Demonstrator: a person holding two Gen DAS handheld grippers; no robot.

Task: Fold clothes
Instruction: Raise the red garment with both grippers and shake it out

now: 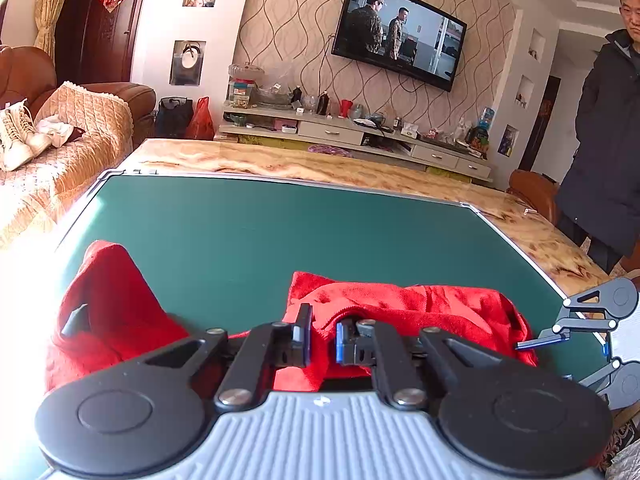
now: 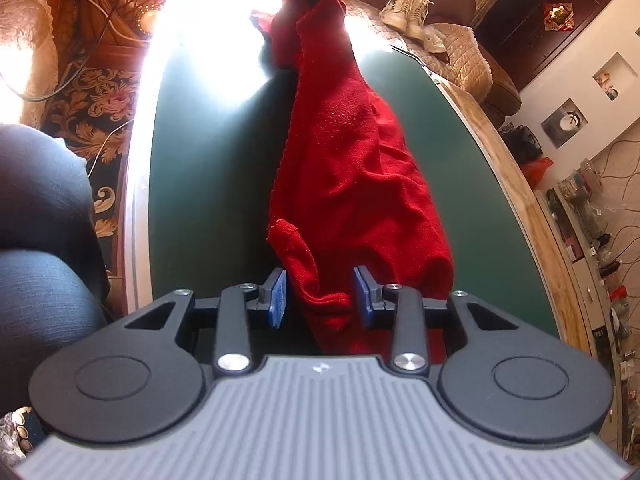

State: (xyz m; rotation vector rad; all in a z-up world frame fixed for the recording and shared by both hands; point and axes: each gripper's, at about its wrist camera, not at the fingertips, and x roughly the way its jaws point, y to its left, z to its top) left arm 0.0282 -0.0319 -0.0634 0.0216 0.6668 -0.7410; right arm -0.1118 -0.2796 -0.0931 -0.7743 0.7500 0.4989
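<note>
Barely started — red garment [image 2: 352, 168] lying bunched on green bench [image 1: 280, 232], no neat fold visible; left tongs [image 1: 320, 340] clamped on cloth, right tongs [image 2: 322, 300] parted around an end — not pinching

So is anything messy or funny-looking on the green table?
Yes: the red garment lies bunched and wrinkled across the green mat, not flat or folded. White shoes sit on the sofa, an odd place for them.

Red garment [image 2: 352, 168], green mat [image 1: 280, 232]
</note>
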